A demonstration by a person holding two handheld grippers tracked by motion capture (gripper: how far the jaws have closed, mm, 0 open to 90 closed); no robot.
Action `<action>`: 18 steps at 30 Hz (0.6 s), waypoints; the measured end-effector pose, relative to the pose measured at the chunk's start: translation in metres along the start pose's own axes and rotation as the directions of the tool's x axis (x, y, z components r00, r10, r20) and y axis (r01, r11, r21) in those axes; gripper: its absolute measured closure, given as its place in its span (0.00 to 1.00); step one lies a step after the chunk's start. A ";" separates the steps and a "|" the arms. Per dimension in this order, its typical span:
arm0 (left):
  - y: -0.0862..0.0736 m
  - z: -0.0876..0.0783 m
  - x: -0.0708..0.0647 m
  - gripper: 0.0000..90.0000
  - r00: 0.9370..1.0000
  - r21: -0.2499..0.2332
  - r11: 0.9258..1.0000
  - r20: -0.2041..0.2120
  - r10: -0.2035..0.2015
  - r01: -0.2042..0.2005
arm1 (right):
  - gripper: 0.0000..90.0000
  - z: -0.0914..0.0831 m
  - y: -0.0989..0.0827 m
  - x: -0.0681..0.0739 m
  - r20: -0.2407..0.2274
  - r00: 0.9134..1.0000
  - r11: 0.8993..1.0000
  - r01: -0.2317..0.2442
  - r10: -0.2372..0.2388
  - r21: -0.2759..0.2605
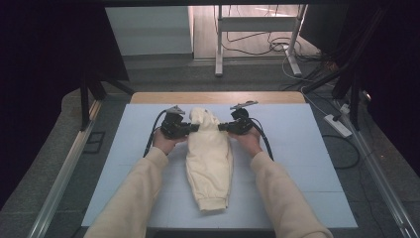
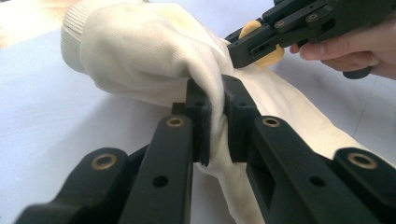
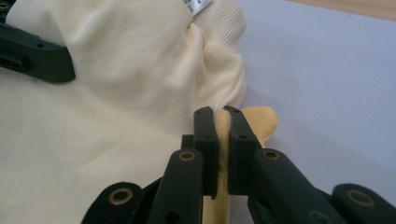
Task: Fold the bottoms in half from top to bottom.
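Note:
A cream sweatshirt (image 1: 210,158) lies folded lengthwise on the pale blue mat (image 1: 307,148), its ribbed end toward the far side. My left gripper (image 1: 194,128) is shut on the cloth (image 2: 154,56) at the garment's left edge, a fold pinched between its pads. My right gripper (image 1: 223,127) is shut on the right edge, where a thin fold of cream fabric (image 3: 222,135) sits between the pads. In the left gripper view the right gripper (image 2: 254,44) reaches in from the top right, held by a hand. A white label (image 3: 196,5) shows near the ribbed cuff (image 3: 224,21).
The mat covers a wooden table (image 1: 218,97). Beyond the table stand a white frame (image 1: 257,34) and loose cables on the floor. A power strip (image 1: 338,125) lies on the floor at the right. Metal rails run along both sides.

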State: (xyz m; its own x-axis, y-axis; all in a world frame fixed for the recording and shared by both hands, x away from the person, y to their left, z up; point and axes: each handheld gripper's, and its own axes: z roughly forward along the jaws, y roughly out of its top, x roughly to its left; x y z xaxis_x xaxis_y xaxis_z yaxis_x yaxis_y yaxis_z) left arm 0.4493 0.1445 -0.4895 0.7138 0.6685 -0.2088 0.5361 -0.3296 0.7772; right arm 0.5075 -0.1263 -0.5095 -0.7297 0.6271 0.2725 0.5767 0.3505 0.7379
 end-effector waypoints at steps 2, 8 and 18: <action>0.000 0.000 -0.001 0.91 1.000 -0.001 1.000 -0.003 0.002 -0.002 | 0.95 -0.002 0.000 0.000 0.000 1.000 1.000 0.001 -0.001 0.000; 0.001 -0.001 -0.001 0.91 1.000 -0.010 1.000 -0.009 0.012 -0.012 | 0.95 -0.005 0.000 0.000 0.002 1.000 1.000 0.004 -0.004 -0.026; 0.006 -0.009 -0.006 0.91 0.999 -0.052 0.998 -0.004 0.038 -0.038 | 0.95 -0.027 0.002 0.006 0.012 0.999 0.992 0.033 -0.032 -0.119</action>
State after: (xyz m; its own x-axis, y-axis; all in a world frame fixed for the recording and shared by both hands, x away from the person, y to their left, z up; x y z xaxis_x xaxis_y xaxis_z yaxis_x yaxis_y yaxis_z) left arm 0.4442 0.1446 -0.4784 0.7315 0.6585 -0.1767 0.4844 -0.3196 0.8144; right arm 0.4943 -0.1410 -0.4895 -0.7432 0.6238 0.2418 0.5045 0.2852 0.8149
